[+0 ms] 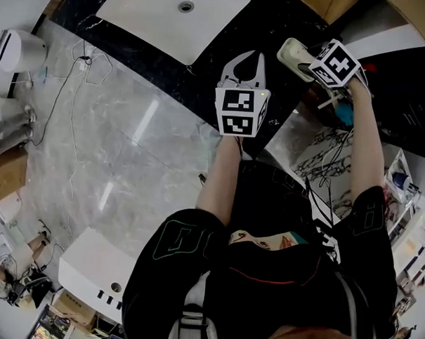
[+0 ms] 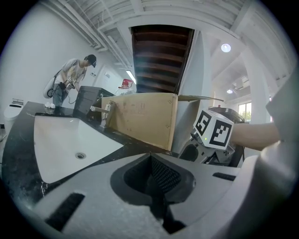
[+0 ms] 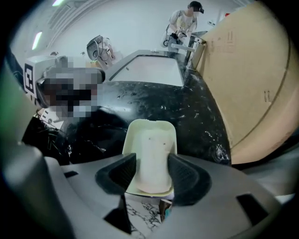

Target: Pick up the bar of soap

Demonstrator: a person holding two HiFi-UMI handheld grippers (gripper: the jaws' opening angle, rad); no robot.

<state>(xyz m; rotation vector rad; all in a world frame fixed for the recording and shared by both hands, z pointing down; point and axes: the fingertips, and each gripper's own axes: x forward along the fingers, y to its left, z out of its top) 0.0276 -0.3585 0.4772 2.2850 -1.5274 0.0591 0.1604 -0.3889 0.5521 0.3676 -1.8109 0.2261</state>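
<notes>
The pale, rounded bar of soap point(image 3: 150, 151) lies in a cream plastic soap dish point(image 3: 148, 125) on the black white-veined marble worktop point(image 3: 154, 99). It is well apart from the white rectangular sink basin point(image 3: 150, 70), on the side of the basin nearer the person. The right tongs point(image 3: 152, 169) point steeply down over it. They are spread wide, with one ribbed pad on each side of the bar and neither pressing on it. The left tongs point(image 2: 155, 179) are pressed together with nothing in them. They hang level off to the basin side, touching neither dish nor bar.

The main risk is that the pads take the wrong thing. They stand about as wide as the dish, so if they close from here they may catch its raised rim, and then dish and soap come up together or the dish tips.

The bar also looks smooth and rounded. A squeeze high on its curved sides would likely make it slip out forward, toward the basin.

Nothing steadies the dish, which appears to sit close to the worktop edge farthest from the basin. A pale veined surface shows below its near end. A sideways nudge from one pad landing first could slide it that way.
</notes>
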